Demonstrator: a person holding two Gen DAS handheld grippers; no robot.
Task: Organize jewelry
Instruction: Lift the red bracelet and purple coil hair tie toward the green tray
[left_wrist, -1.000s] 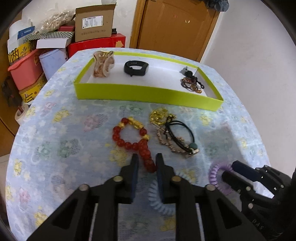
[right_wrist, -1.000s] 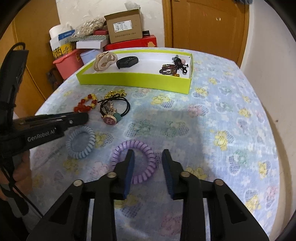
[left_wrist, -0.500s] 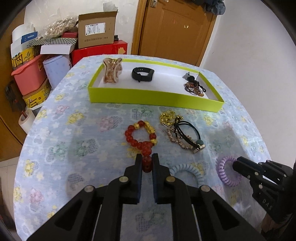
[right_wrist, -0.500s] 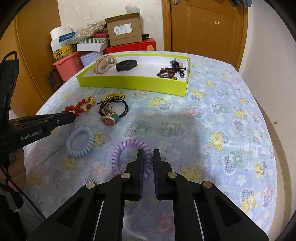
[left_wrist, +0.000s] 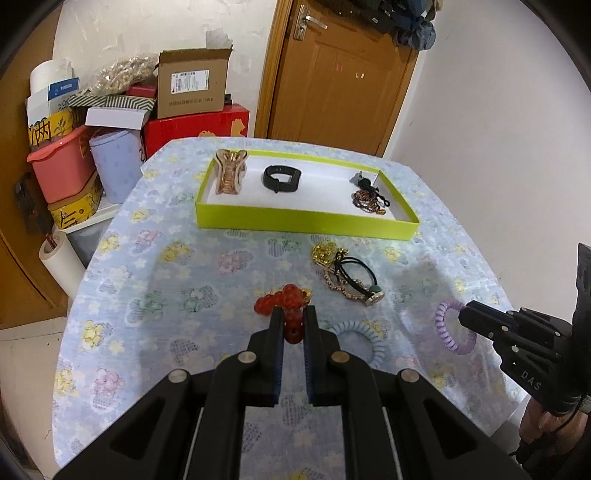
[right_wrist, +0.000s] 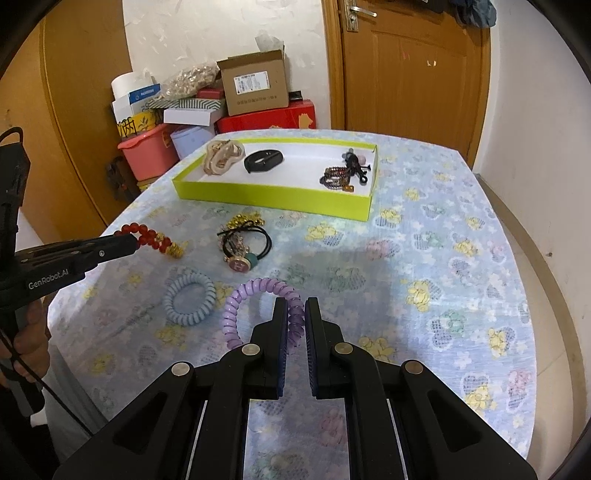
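Note:
My left gripper (left_wrist: 293, 317) is shut on a red bead bracelet (left_wrist: 284, 301) and holds it above the table; it also shows in the right wrist view (right_wrist: 151, 236). My right gripper (right_wrist: 296, 310) is shut on a purple spiral hair tie (right_wrist: 258, 291), lifted on edge; the hair tie also shows in the left wrist view (left_wrist: 448, 326). A lime green tray (left_wrist: 303, 218) at the back holds a gold hair claw (left_wrist: 229, 173), a black band (left_wrist: 282, 177) and a bead bracelet pile (left_wrist: 365, 199).
A light blue spiral hair tie (right_wrist: 190, 299) lies on the flowered cloth. A tangle of gold chain and black hair ties with a charm (right_wrist: 243, 240) lies in front of the tray. Boxes and bins (left_wrist: 92, 122) stand beyond the table's far left edge.
Both grippers closed from open, the left on the red bracelet and the right on the purple hair tie, and both lifted their items off the cloth.

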